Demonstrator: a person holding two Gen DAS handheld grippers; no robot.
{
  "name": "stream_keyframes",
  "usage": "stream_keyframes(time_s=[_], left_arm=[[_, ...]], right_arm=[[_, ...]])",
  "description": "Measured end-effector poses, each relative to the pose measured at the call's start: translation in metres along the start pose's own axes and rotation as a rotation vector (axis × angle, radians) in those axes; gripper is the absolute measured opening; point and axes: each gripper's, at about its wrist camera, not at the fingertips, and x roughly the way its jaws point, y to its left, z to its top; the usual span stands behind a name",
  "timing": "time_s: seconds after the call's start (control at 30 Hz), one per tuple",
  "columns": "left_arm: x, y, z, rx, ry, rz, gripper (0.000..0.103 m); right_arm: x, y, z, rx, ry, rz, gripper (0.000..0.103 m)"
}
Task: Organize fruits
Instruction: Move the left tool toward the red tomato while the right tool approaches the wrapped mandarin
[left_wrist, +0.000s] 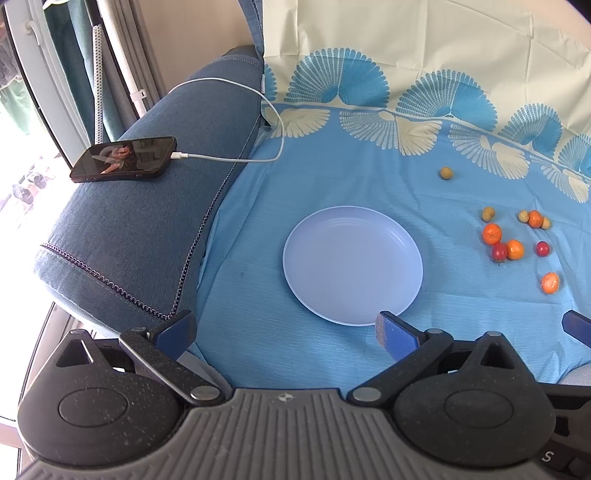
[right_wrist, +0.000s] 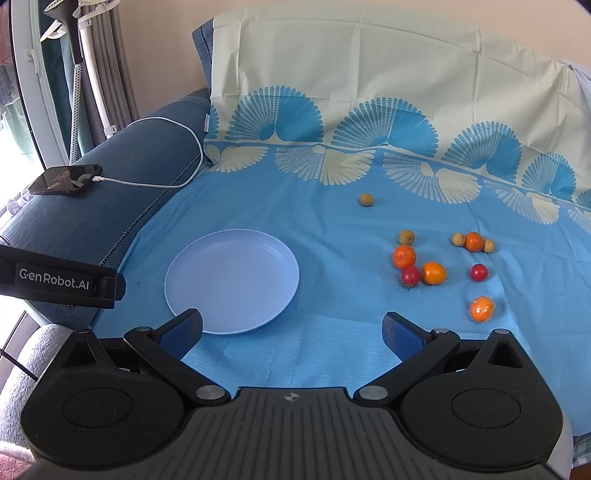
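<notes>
Presently both claws gape, holding nothing; small orange and red round fruits (right_wrist: 432, 273) lie right of the empty pale-blue round plate (right_wrist: 184, 280), nearer the right claw (right_wrist: 291, 332).

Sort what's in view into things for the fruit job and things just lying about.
For the job: plate, oranges, red fruits, small tan fruits, both open hand-held grippers.
Lying about: phone, charging cable, sofa armrest.
</notes>
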Motion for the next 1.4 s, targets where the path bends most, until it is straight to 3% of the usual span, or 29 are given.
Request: stream_keyframes(time_s=[0.5,1.13,1.23,1.4], left_arm=[[-0.012,-0.026,-0.007,0.051,0.013,-0.018,0.103],[0.024,-0.154,0.017,0.224,0.068,-0.052,0.103],[0.042,-0.174,0.029,0.222,0.083,-0.076,0.103],[0.084,-0.213,0.053,0.218,0.083,-0.121,0.103]], right_arm=[[-0.009,-0.036,-0.012,0.158,0.010,-0.019,0.103],[0.026,-0.162,-0.041,0.510,0.058,-0.088,0.103],[0.038,-0.182,-0.041,0.491,-0.012,-0.147,0.103],[0.083,-0.217,-0.039,0.300,-0.094,-0.307,0.103]])
